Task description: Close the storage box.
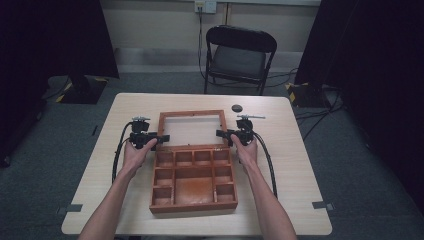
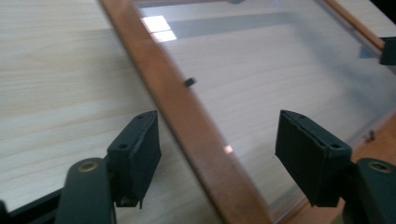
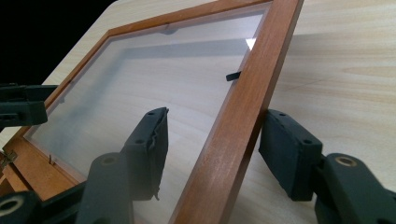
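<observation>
Lid point(image 1: 192, 114) of wooden box point(image 1: 193, 200) open on table point(image 1: 290, 165), left gripper point(image 1: 161, 138) and right gripper point(image 1: 221, 134) straddling its side rails, jaws released, pads clear of wood.

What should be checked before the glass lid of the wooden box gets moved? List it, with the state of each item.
1. Left gripper straddles the lid's side rail: ok, the rail runs between its jaws.
2. Left pads pressing on the rail: not ok, gaps show on both sides.
3. Right gripper straddles the opposite rail: ok.
4. Right pads pressing on the rail: not ok, small gaps remain on both sides.
5. Lid folded back behind the box: ok; whether it rests flat on the table, cannot tell.
6. Box compartments free of loose items: ok in the high view.
7. Round black object away from the lid: ok, it lies apart beyond the far corner.
</observation>
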Motion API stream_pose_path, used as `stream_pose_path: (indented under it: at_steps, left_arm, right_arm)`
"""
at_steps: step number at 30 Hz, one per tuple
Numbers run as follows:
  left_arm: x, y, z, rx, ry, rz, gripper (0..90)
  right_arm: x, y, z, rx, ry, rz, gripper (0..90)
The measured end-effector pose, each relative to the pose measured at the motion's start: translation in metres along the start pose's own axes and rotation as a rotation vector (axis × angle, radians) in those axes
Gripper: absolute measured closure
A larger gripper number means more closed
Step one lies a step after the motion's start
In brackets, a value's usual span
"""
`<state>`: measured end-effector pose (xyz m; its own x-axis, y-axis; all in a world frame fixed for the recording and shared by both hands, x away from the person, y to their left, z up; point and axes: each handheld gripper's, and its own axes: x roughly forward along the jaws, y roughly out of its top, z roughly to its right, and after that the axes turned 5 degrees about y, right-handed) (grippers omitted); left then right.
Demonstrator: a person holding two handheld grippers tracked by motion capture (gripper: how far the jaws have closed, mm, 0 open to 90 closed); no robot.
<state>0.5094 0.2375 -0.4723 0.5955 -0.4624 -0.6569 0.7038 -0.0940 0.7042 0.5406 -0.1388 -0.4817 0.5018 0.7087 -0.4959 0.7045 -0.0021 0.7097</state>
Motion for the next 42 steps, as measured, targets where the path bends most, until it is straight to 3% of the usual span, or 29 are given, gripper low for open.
stream_pose_path:
  at_steps: [5,11,22,29,42]
  left_arm:
    - [0.002,-0.001,-0.004,-0.027,-0.022,-0.010,28.8]
    - [0.001,0.001,-0.006,-0.028,-0.038,-0.003,28.3]
    - [-0.005,0.008,0.005,0.029,-0.017,0.027,29.8]
    - [-0.012,0.011,0.010,0.070,0.000,0.044,31.4]
    - [-0.022,0.014,0.012,0.086,0.008,0.074,38.4]
  right_arm:
    - [0.001,-0.003,0.003,0.013,0.022,0.009,42.9]
    - [-0.002,-0.003,0.003,0.009,0.036,0.027,46.0]
    - [-0.014,0.004,-0.005,-0.050,0.029,0.076,53.3]
    - [-0.019,0.009,-0.010,-0.068,0.037,0.087,53.2]
    - [-0.028,0.013,-0.017,-0.105,0.049,0.104,52.1]
